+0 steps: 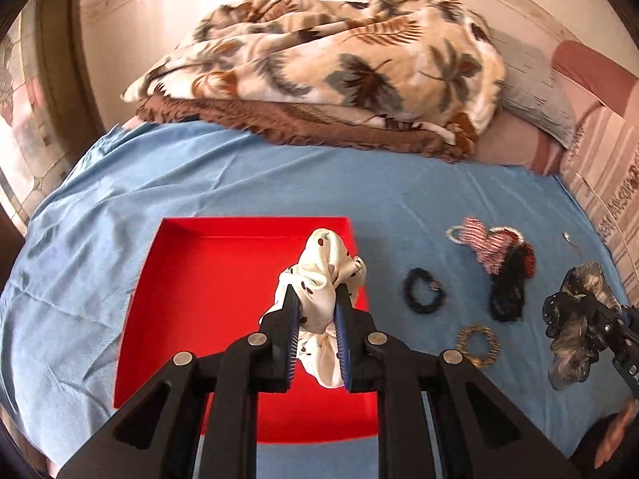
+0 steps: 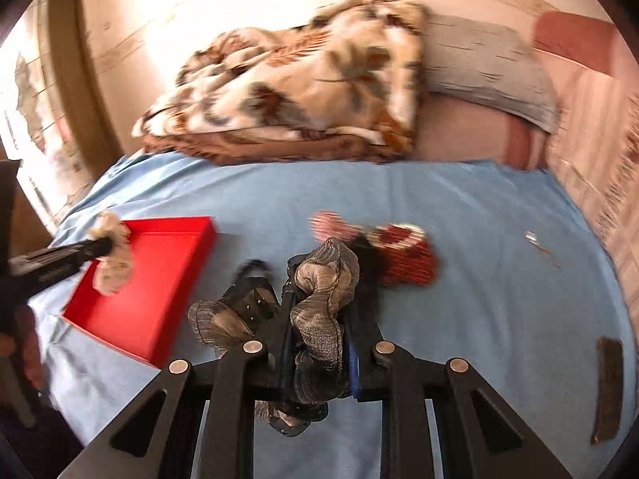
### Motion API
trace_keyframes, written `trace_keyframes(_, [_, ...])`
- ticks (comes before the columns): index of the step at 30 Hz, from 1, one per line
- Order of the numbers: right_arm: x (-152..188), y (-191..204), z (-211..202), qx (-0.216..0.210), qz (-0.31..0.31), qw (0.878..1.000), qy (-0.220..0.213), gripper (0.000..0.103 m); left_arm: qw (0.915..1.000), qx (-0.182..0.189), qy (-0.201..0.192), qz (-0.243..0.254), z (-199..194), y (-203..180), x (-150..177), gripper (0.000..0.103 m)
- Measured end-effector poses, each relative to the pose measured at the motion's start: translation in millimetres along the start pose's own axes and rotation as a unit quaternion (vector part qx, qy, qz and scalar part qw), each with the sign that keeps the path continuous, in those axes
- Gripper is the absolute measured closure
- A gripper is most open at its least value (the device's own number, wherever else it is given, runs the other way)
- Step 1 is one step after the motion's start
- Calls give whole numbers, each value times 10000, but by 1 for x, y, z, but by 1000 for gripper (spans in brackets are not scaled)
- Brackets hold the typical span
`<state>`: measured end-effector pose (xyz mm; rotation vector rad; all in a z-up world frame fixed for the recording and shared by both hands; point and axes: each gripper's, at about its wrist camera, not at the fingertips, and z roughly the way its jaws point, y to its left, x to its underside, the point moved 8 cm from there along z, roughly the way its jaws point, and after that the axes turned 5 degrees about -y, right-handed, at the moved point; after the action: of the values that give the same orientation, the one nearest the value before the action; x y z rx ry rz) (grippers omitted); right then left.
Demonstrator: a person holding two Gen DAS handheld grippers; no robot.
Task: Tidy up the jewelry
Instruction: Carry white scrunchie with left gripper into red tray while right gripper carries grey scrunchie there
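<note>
My left gripper (image 1: 315, 293) is shut on a cream scrunchie with dark cherries (image 1: 325, 275), held above the right part of an open red box (image 1: 191, 279) on the blue sheet. My right gripper (image 2: 319, 291) is shut on a grey-bronze shimmery scrunchie with a black studded part (image 2: 323, 303), lifted over the sheet right of the red box (image 2: 159, 279). The left wrist view has it at the right edge (image 1: 579, 319). On the sheet lie a black hair tie (image 1: 424, 290), a gold ring-shaped tie (image 1: 478, 345) and a heap of red-striped and black pieces (image 1: 495, 255).
A palm-print blanket (image 1: 339, 68) and a grey pillow (image 1: 531, 88) lie at the bed's far end. A small metal piece (image 2: 535, 239) and a dark brown flat strip (image 2: 609, 387) rest on the sheet (image 2: 479, 299) at the right. A hand (image 1: 615, 431) shows at lower right.
</note>
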<state>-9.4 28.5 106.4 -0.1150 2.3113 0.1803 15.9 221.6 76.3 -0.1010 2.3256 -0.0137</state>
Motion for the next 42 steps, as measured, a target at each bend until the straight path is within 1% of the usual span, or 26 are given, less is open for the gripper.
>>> trace_keyframes(8, [-28, 90, 51, -606, -260, 9975, 245, 80, 9992, -266, 99, -286, 38, 55, -6, 87])
trace_keyframes(13, [-38, 132, 86, -749, -550, 9952, 317, 80, 9976, -398, 252, -498, 64, 86, -2, 87])
trace_keyframes(18, [-41, 163, 129, -856, -663, 9927, 528, 80, 9955, -533, 440, -652, 86, 109, 3, 87])
trace_keyframes(22, [-37, 174, 159, -872, -610, 9916, 738, 79, 9951, -653, 422, -614, 95, 117, 2, 86])
trace_keyframes(27, [-31, 180, 187, -953, -381, 9898, 989, 78, 9946, -718, 411, -622, 101, 124, 1, 82])
trace_keyframes(29, [-28, 181, 193, -996, -316, 9889, 1059, 76, 9944, -722, 406, -650, 101, 125, 0, 79])
trace_keyframes(34, [-24, 184, 196, -1025, -333, 9883, 1081, 76, 9942, -685, 356, -751, 98, 127, -2, 76])
trace_keyframes(36, [-25, 184, 195, -1094, -290, 9878, 1072, 76, 9940, -670, 334, -803, 95, 128, -3, 68])
trace_keyframes(37, [-25, 184, 194, -1120, -277, 9876, 1067, 71, 9938, -655, 311, -844, 94, 129, -3, 66])
trace_keyframes(38, [-26, 183, 194, -1134, -264, 9875, 1058, 63, 9936, -638, 289, -881, 92, 130, -4, 62])
trace_keyframes(39, [-26, 183, 193, -1131, -241, 9878, 1043, 58, 9935, -622, 267, -916, 91, 130, -4, 60])
trace_keyframes(40, [-28, 182, 192, -1116, -218, 9882, 1022, 50, 9933, -604, 247, -950, 90, 131, -5, 59])
trace_keyframes(41, [-29, 182, 190, -1122, -178, 9886, 992, 45, 9932, -594, 235, -969, 89, 131, -6, 59])
trace_keyframes(42, [-31, 181, 188, -1146, -136, 9886, 970, 43, 9932, -586, 224, -984, 88, 131, -6, 57])
